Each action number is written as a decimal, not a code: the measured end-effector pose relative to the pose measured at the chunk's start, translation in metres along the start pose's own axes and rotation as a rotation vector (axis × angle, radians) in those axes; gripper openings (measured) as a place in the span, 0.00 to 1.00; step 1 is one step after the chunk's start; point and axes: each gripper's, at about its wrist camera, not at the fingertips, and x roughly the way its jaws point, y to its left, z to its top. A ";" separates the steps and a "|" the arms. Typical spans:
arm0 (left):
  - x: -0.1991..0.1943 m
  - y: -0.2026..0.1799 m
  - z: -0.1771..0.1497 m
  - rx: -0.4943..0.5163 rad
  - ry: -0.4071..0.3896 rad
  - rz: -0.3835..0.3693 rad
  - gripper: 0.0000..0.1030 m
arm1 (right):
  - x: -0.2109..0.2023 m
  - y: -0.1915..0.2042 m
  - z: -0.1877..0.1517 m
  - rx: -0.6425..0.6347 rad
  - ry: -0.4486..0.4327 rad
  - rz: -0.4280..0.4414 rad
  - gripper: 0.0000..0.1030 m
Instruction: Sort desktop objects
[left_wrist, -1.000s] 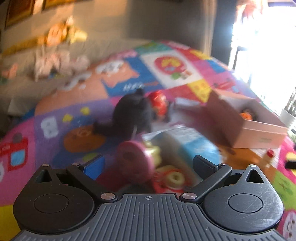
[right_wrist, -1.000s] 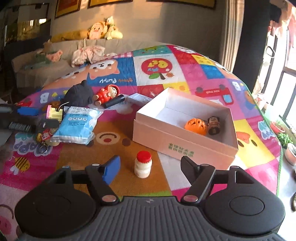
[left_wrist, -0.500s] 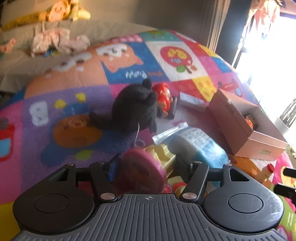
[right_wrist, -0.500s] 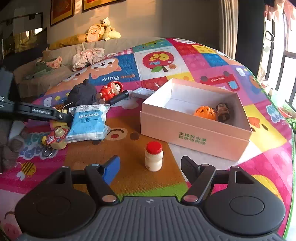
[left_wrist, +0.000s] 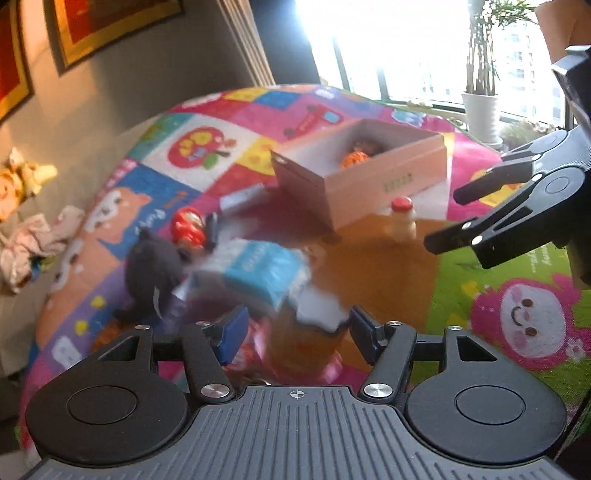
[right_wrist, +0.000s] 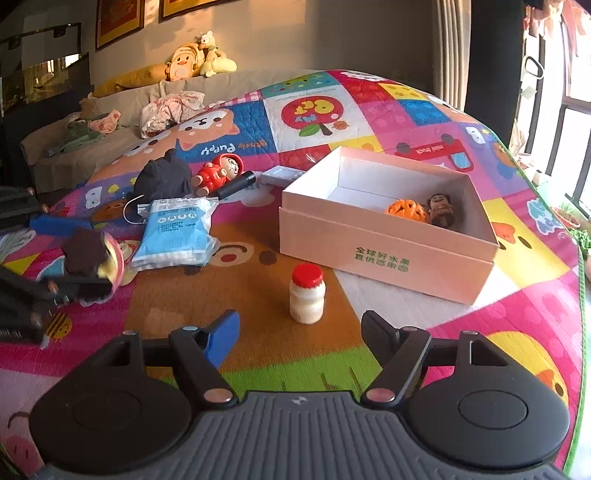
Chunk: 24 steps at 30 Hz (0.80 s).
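The play mat (right_wrist: 517, 325) on the floor serves as the sorting ground. The pink box (right_wrist: 384, 254) stands open-topped at two o'clock in the right view, ready to receive. An orange ball (right_wrist: 406, 211) and a small figure (right_wrist: 441, 210) already lie inside. The blue packet (right_wrist: 173, 236) lies unsorted at ten o'clock. The left tool (left_wrist: 295, 328), its jaws having just closed, is clenched on a pink-and-yellow toy (right_wrist: 92, 254) at nine o'clock, probably bound for the box. The right tool (right_wrist: 299, 332) hangs released and empty. The red-capped bottle (right_wrist: 307, 293) stands upright at its twelve o'clock, untouched and likely next.
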 end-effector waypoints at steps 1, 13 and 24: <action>0.002 -0.001 -0.002 -0.017 0.010 -0.010 0.70 | 0.000 0.000 -0.001 0.004 0.002 -0.001 0.72; 0.006 0.008 -0.025 -0.172 0.109 -0.043 0.85 | 0.000 0.004 -0.010 -0.008 0.015 -0.003 0.78; 0.012 0.018 -0.036 -0.322 0.091 -0.062 0.59 | 0.008 0.012 0.000 -0.037 0.001 -0.001 0.69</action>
